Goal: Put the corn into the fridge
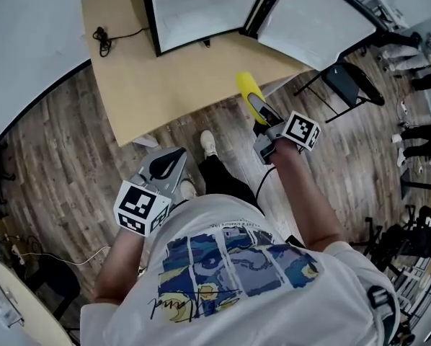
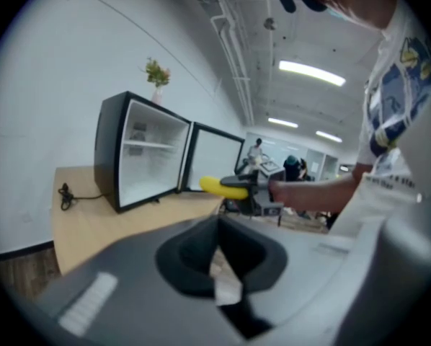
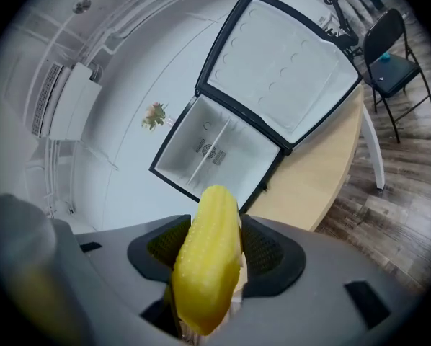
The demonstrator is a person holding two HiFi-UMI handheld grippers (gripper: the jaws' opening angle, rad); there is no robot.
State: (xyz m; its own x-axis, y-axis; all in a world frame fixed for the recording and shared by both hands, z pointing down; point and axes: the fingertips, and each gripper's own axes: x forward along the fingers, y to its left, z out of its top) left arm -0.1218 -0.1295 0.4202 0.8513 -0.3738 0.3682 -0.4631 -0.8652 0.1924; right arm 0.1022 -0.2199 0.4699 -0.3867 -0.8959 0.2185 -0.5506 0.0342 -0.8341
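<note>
Grips corn (image 1: 246, 89) tight in right claw (image 1: 259, 114) near bench (image 1: 172, 85) edge, at 5 o'clock from open fridge (image 1: 194, 13); holds left claw (image 1: 165, 166) closed, empty. Gripped by one end only: might swivel loose or knock the fridge frame.

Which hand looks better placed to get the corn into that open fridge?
Right. The right claw grips the corn, held out toward the open fridge; the left claw is shut, empty, back by the body.

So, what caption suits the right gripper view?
Right gripper clamps a yellow corn cob, facing the open black mini fridge.
</note>
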